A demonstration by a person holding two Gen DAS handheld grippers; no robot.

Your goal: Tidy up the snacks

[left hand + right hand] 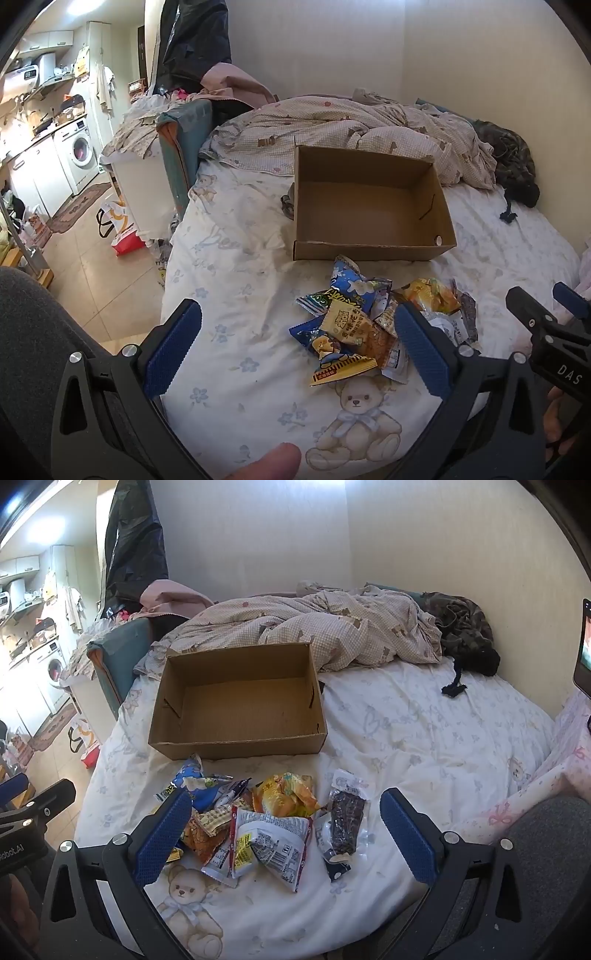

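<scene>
White bedding printed with teddy bears (388, 716) carries a loose heap of snack packets (258, 823) just in front of an empty cardboard box (236, 709), with a dark bar in clear wrap (345, 825) lying at the heap's right edge. They look light, crinkly and slippery, their contents probably brittle, so a crimped end seam seems the safest place to pinch, taking an outlying packet first. The left gripper (299, 354) and the right gripper (291, 842) hover over the heap, blue pads spread wide, holding nothing.
</scene>
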